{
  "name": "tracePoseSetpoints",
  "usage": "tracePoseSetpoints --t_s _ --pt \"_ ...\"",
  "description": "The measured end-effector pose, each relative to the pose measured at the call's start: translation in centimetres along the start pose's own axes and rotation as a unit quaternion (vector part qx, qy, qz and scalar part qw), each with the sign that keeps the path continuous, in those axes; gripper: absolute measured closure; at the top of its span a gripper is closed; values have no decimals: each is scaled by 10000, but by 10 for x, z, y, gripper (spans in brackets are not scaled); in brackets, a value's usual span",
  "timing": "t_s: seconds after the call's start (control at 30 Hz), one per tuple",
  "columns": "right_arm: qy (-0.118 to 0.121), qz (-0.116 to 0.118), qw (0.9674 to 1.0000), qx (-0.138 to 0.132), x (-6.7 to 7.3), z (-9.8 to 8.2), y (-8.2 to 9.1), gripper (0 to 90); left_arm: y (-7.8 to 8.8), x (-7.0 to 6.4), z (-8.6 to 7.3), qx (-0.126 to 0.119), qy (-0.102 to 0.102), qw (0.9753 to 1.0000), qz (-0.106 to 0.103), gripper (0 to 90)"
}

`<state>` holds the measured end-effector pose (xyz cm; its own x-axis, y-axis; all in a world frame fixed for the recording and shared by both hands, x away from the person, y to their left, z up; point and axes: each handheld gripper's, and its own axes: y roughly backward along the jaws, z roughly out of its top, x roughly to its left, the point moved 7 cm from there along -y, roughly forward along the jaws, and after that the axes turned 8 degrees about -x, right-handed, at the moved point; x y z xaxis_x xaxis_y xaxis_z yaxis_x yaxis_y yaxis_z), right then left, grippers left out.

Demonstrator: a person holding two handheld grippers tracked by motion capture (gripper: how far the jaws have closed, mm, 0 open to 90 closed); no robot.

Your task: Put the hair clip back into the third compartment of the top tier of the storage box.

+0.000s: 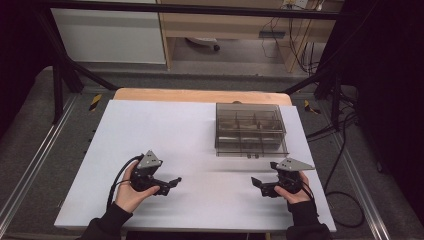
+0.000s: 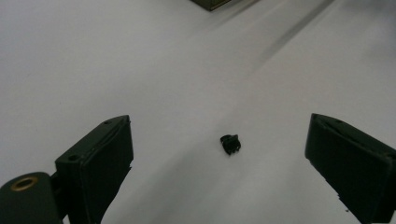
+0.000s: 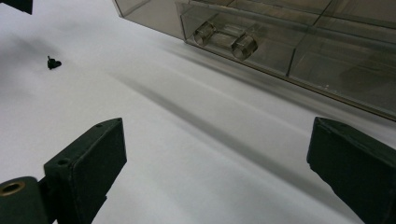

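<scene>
Left hand-held gripper (image 2: 219, 154) stood wide open over the white desk (image 1: 165, 130), holding nothing; the small black part (image 2: 230, 143) lay on the desk between its jaws, touching neither. Right hand-held gripper (image 3: 217, 163) was also wide open and empty, near the clear compartment box (image 3: 299, 37). Part judged light, stiff, prone to skid; pinch across its body. Open desk all around it.

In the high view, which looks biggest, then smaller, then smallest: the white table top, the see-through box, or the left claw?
1. White table top
2. See-through box
3. Left claw
</scene>
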<state>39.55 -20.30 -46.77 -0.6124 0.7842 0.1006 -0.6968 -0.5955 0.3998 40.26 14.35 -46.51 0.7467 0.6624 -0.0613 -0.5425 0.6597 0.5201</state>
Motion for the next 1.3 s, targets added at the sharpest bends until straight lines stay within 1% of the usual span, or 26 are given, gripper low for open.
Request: tracePoseSetpoints --t_s 0.3,0.37,0.5,0.6,0.67,0.77,0.87,1.0,1.07,1.17,1.23,1.3 --pt "3 7 10000 7 0 0 0 52 -19 1 2 172 228 9996 -8 105" --pt "1 -1 10000 2 0 0 0 52 -21 1 2 208 257 9994 33 113" --pt "1 -1 10000 -1 0 0 0 52 -24 -1 0 221 222 9995 -6 147" --pt "7 -2 10000 9 0 0 0 52 -26 -4 -1 211 236 9995 -52 167" --pt "7 3 10000 20 0 0 0 52 -28 -5 -4 276 198 9994 -61 194" --pt "22 5 10000 22 1 0 0 52 -30 -7 -7 363 228 9990 -92 214" --pt "15 9 10000 10 1 0 0 52 -30 -6 -9 373 275 9989 -62 284" --pt "6 4 10000 17 0 0 0 52 -30 -6 -11 436 246 9987 -11 332" --pt "-1 6 10000 15 0 0 0 52 -30 -6 -11 456 266 9986 19 357" --pt "0 6 10000 16 0 0 0 52 -30 -7 -11 445 335 9984 -35 407" --pt "-8 6 10000 4 0 0 0 52 -30 -7 -11 450 317 9985 -20 432" --pt "-6 5 10000 21 1 0 0 52 -30 -8 -11 452 362 9983 -22 454"
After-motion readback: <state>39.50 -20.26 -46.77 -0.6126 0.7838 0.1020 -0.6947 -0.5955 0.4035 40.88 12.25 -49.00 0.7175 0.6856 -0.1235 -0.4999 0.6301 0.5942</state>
